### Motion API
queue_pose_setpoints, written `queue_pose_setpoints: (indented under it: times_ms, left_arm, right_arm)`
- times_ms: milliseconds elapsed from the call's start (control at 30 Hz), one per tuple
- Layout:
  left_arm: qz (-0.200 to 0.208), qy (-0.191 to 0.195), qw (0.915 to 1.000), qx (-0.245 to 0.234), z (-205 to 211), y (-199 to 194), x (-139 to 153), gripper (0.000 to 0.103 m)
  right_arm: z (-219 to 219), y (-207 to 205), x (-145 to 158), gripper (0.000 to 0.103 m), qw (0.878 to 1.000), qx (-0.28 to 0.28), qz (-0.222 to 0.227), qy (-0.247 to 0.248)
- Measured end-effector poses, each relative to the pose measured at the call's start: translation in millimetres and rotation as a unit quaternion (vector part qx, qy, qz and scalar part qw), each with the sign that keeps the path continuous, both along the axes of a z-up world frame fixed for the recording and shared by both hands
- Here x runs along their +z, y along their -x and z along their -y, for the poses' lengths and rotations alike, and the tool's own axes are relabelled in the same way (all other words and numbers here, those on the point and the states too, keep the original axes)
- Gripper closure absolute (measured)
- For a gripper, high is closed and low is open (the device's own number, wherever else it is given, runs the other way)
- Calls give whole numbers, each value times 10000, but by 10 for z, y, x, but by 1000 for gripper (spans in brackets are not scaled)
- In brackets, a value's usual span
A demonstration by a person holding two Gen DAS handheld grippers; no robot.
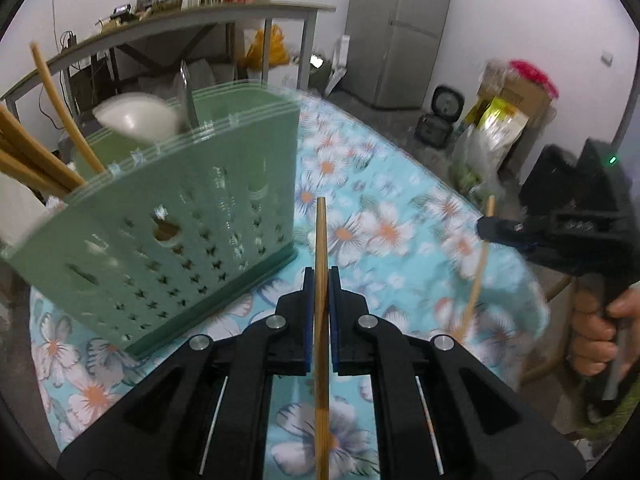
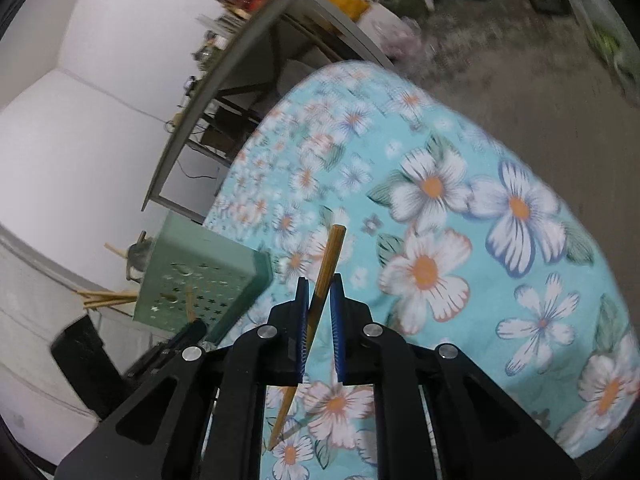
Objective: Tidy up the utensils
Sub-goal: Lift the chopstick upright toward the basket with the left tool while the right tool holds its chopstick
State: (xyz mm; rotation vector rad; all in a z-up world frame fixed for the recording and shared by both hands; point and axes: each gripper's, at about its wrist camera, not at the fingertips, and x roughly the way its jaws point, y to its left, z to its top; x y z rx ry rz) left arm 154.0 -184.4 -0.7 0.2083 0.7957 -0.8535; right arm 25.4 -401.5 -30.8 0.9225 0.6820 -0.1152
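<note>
A green perforated utensil holder (image 1: 168, 216) stands on the floral tablecloth; it holds several bamboo chopsticks (image 1: 44, 160), a white spoon (image 1: 136, 118) and a metal utensil. My left gripper (image 1: 321, 276) is shut on a bamboo chopstick (image 1: 321, 320), just right of the holder. My right gripper (image 2: 320, 284) is shut on another bamboo chopstick (image 2: 326, 268) above the cloth. The right gripper also shows in the left wrist view (image 1: 486, 230), holding its chopstick (image 1: 476, 284) at the right. The holder shows in the right wrist view (image 2: 200, 272) at the left.
The table wears a blue floral cloth (image 1: 384, 208). Behind stands a grey desk (image 1: 168, 28) with clutter, a fridge (image 1: 400, 28), a rice cooker (image 1: 440, 116) and bags (image 1: 500, 128) on the floor.
</note>
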Motion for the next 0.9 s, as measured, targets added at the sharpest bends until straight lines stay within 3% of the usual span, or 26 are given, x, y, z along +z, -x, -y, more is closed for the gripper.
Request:
queue_pose_setpoints:
  times_ms: [167, 367, 633, 833, 900]
  left_arm:
    - [285, 561, 9980, 42, -273, 118, 554, 97]
    - [772, 1213, 9895, 168, -549, 186, 1176, 97]
    - [1633, 1962, 9661, 386, -692, 205, 1890, 97]
    - [2061, 2311, 9487, 642, -632, 64, 2139, 97]
    - [2096, 2328, 9465, 771, -597, -34, 2159, 97]
  right_arm:
    - [-107, 57, 295, 93, 9985, 63, 226, 490]
    - [-188, 103, 380, 93, 9978, 54, 298, 597]
    - [-278, 128, 462, 94, 9972, 105, 347, 648]
    - [-277, 116, 472, 94, 9971, 135, 364, 655]
    - [-274, 114, 468, 94, 9972, 136, 359, 642]
